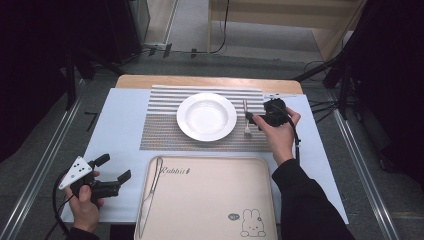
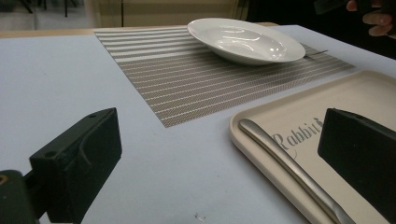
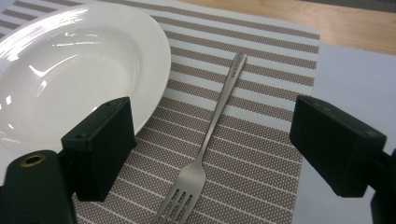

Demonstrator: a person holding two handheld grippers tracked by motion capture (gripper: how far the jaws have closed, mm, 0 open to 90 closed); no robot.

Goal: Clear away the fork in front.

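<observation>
Right gripper view: right hand-held gripper (image 3: 212,154) agape over fork (image 3: 205,154) on mat, not gripping; left one (image 2: 219,168) open too.

We are looking at a white plate (image 1: 206,116) sitting on a striped placemat (image 1: 165,132), which is lying across the far half of a pale blue tabletop (image 1: 120,120). Nearer to us, a beige tray (image 1: 210,200) printed with a rabbit drawing is resting on that tabletop, and a knife (image 1: 150,192) is lying along the tray's left edge.
</observation>
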